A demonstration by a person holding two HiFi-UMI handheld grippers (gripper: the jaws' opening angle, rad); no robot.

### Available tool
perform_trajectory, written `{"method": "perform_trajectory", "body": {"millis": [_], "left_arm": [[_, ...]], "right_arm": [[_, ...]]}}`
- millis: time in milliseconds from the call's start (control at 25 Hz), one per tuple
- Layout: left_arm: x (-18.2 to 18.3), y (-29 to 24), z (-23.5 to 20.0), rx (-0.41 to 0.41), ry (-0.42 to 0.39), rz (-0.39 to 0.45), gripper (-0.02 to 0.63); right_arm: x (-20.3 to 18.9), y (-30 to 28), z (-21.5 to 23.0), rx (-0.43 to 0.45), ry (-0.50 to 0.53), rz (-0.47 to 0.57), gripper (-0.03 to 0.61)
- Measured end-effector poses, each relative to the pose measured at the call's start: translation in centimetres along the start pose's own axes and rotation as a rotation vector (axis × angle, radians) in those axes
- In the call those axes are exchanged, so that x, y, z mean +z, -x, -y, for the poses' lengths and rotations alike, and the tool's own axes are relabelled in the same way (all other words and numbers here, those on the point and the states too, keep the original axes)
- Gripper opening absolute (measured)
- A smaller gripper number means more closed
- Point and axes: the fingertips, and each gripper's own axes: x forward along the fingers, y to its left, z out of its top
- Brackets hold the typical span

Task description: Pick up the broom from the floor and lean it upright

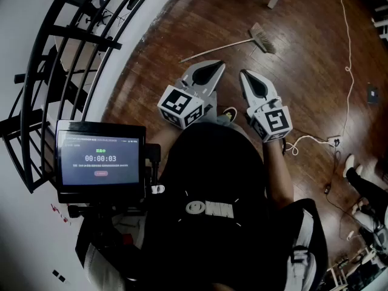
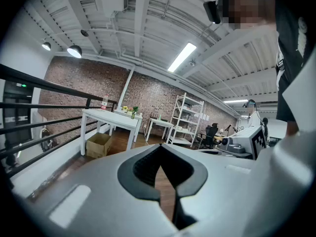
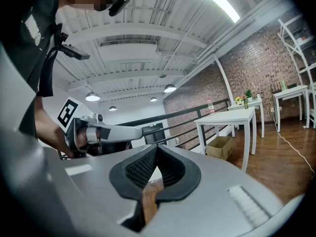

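The broom [image 1: 224, 47] lies flat on the wooden floor in the head view, its bristle head [image 1: 262, 38] to the right and its thin handle running down to the left. My left gripper [image 1: 217, 65] is held in the air short of the handle, jaws together, nothing in them. My right gripper [image 1: 244, 73] hangs beside it, also shut and empty. In the left gripper view the left gripper [image 2: 160, 146] points across the room with its tips touching. The right gripper [image 3: 157, 146] looks the same in the right gripper view. Neither gripper view shows the broom.
A black railing [image 1: 73, 59] curves along the left. A screen [image 1: 100, 158] is mounted at my chest. A white cable [image 1: 348, 53] and power strip [image 1: 333, 141] lie at the right. A white table [image 2: 111, 118], a cardboard box [image 2: 98, 143] and shelves [image 2: 185, 120] stand further off.
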Motion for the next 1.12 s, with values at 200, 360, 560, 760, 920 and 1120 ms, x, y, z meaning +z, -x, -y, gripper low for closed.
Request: {"method": "perform_trajectory", "body": {"millis": [200,360,560,760,920,1120], "left_arm": [[0.0,0.5,-2.2,0.045,-0.007,-0.013,0.018],[-1.5,-1.4,-8.0,0.059,0.051,-0.049,0.018],[-2.3,-2.0,-11.2,0.091,0.070,-0.068,0.018],[-3.6,-4.1,-22.1,0.150,0.198,-0.090,0.018],[-3.7,-4.6,-25.5,0.183,0.228,-0.095,0.018],[-4.7,-4.0,-26.8,0.209,0.242,-0.116,0.018]], "right_arm": [[-0.3,-1.0,0.0,0.028,0.034,-0.036,0.005],[-2.0,-6.0,2.1,0.042,0.018,-0.106,0.005],[-2.9,-9.3,2.9,0.084,0.089,-0.199,0.005],[-5.3,-19.7,5.5,0.170,0.084,-0.364,0.005],[-6.6,-22.4,7.3,0.212,0.145,-0.467,0.005],[-7.7,-23.8,8.7,0.282,0.388,-0.541,0.006]]}}
